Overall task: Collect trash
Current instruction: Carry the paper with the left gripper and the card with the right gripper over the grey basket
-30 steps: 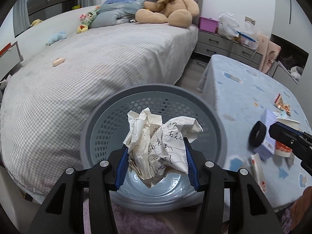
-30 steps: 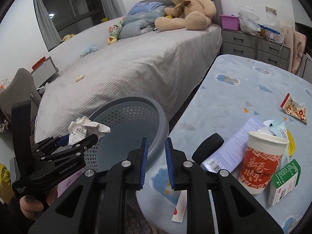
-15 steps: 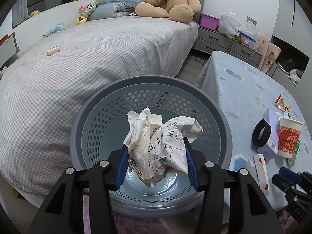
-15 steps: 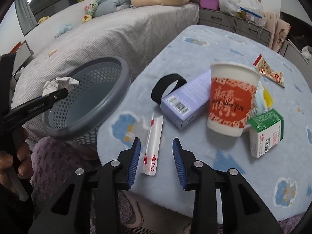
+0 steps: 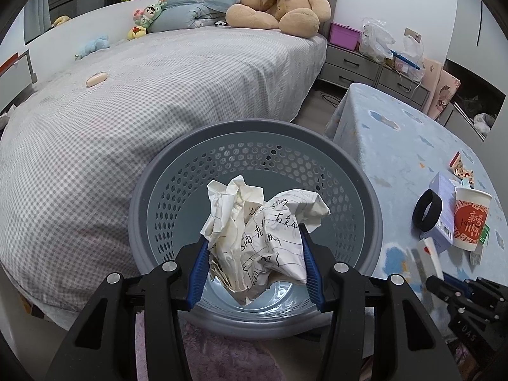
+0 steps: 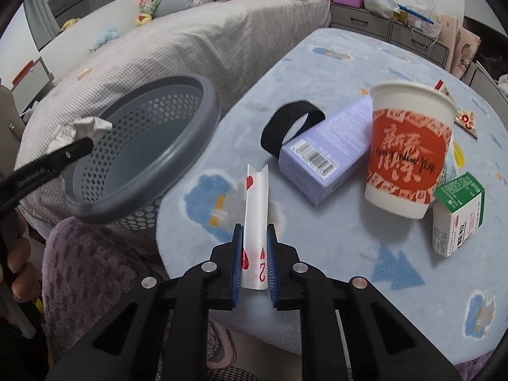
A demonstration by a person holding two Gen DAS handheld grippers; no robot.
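We held the crumpled, handwritten white paper ball (image 5: 263, 238) between our left gripper's (image 5: 254, 263) jaws, above the grey perforated plastic basket (image 5: 365, 197), whose floor showed bare. Our right gripper's (image 6: 255, 254) jaws were clamped on the bent 2-of-hearts playing card (image 6: 256, 209) over the pale-blue cloud-print surface (image 6: 317, 63).

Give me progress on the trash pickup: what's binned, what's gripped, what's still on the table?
Binned: nothing; the basket looks empty. Gripped: left gripper holds a crumpled paper over the basket; right gripper is shut on a playing card. On the table: paper cup, purple box, green carton, black band, snack wrapper.
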